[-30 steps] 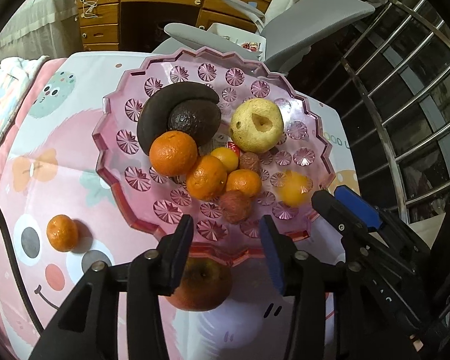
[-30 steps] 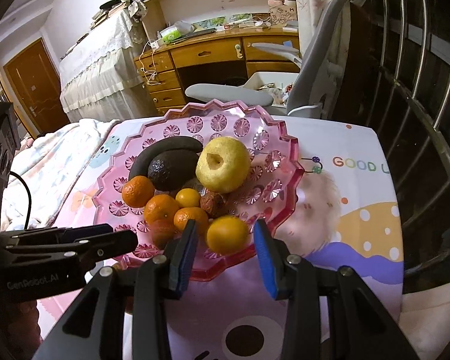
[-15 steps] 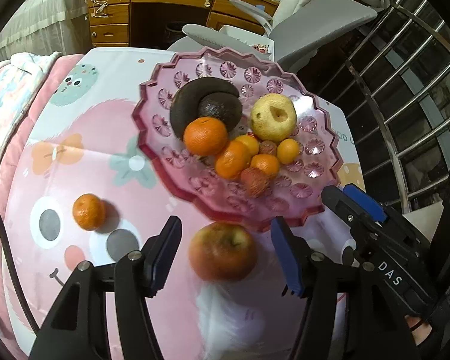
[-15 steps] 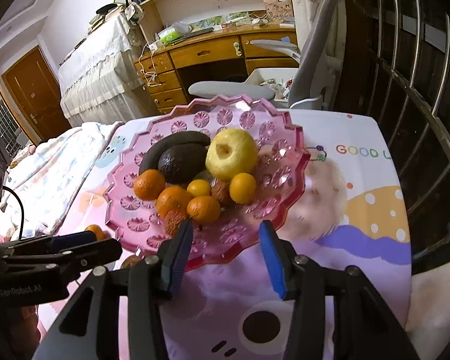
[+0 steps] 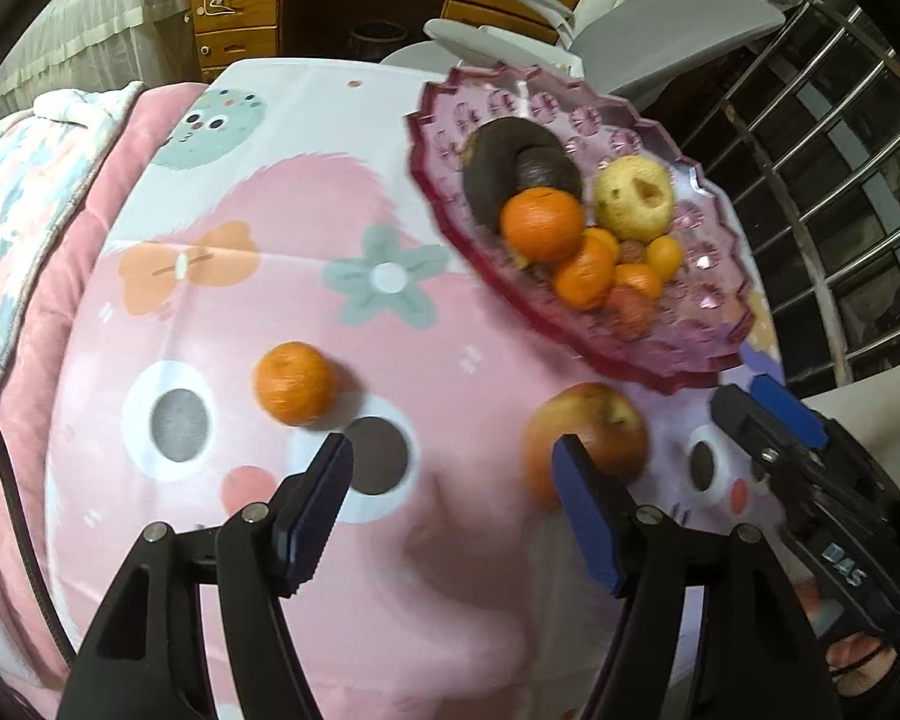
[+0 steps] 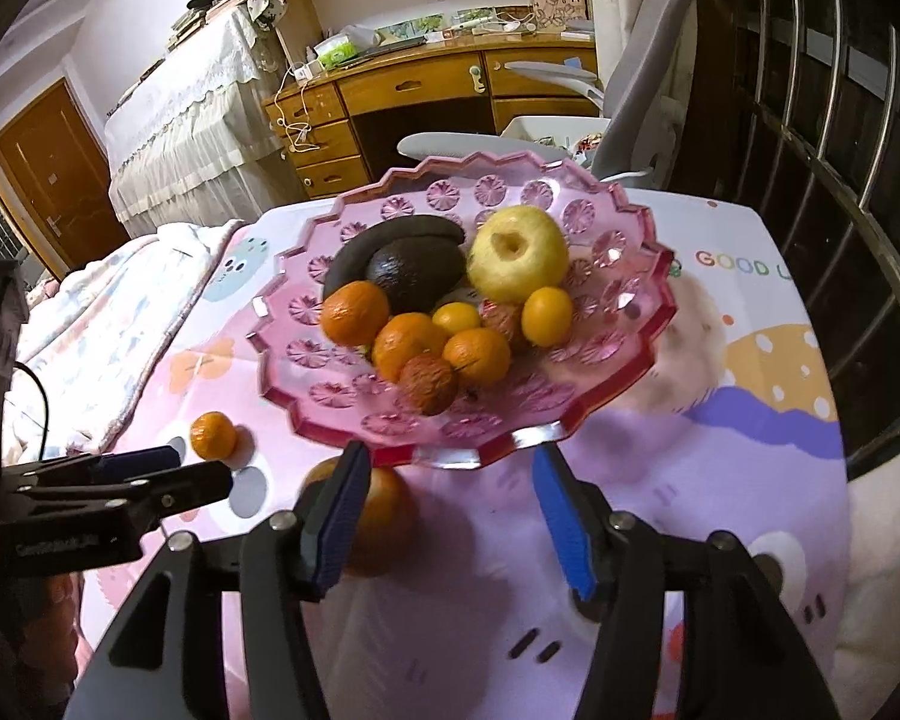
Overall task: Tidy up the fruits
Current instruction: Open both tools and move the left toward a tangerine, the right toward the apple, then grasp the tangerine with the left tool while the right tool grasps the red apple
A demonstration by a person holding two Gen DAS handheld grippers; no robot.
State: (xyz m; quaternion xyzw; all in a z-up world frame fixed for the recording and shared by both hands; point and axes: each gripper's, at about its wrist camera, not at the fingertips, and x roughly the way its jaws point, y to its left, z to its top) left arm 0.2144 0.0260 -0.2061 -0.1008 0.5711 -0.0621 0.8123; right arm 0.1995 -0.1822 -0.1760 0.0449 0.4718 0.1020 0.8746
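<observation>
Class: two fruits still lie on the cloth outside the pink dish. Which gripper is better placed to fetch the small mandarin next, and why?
Left. The left gripper has opening, empty jaws with the mandarin just ahead. The right gripper faces the dish, farther away.

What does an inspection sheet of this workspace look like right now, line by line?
Surface: cartoon-print cloth.
Job's things: pink dish heaped with fruit; mandarin and apple loose on the cloth.
Clutter: nothing seen.
Grippers: left gripper and right gripper both opening, nothing between the jaws.
Cables: black cable at the left edge.
Surroundings: wooden desk, grey chair, metal railing.
</observation>
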